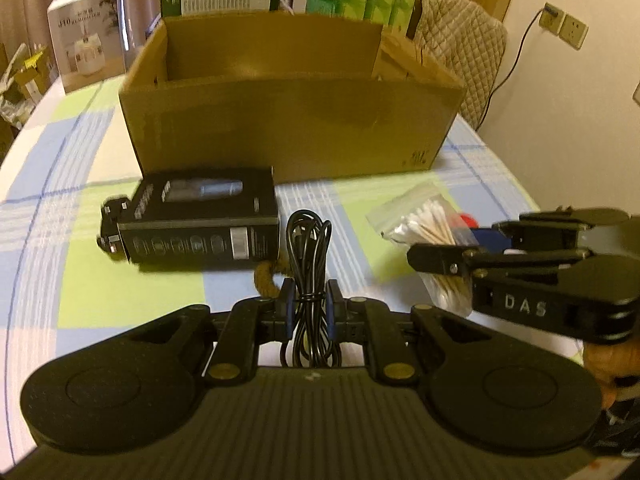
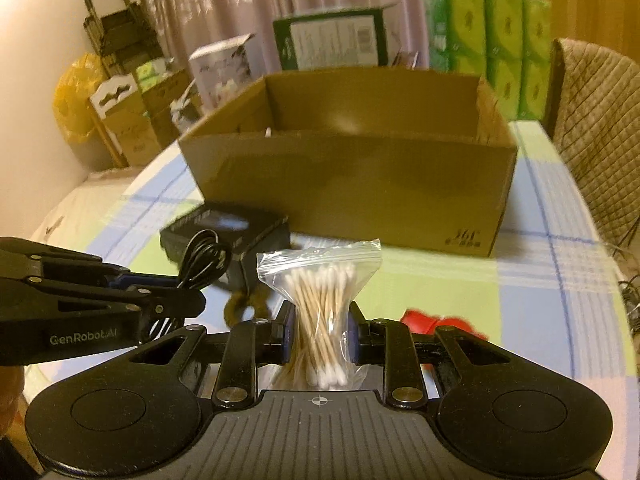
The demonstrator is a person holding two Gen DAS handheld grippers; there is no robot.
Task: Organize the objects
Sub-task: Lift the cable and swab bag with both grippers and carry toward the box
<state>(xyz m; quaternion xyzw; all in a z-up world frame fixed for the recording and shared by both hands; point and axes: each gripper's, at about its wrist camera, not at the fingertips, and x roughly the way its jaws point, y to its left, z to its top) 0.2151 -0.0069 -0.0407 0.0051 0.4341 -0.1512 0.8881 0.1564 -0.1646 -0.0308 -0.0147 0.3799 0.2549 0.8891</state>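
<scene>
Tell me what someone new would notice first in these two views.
Probably the two full grippers: the left gripper is shut on a coiled black cable, and the right gripper is shut on a zip bag of cotton swabs. Behind them, an open cardboard box stands on the checked tablecloth, with a black carton lying before it.

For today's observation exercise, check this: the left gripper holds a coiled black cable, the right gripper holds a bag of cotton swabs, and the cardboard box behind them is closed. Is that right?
Not quite: the cardboard box is open at the top, as the right wrist view shows. The rest stands: the left gripper holds the coiled black cable, and the right gripper holds the bag of cotton swabs.
</scene>
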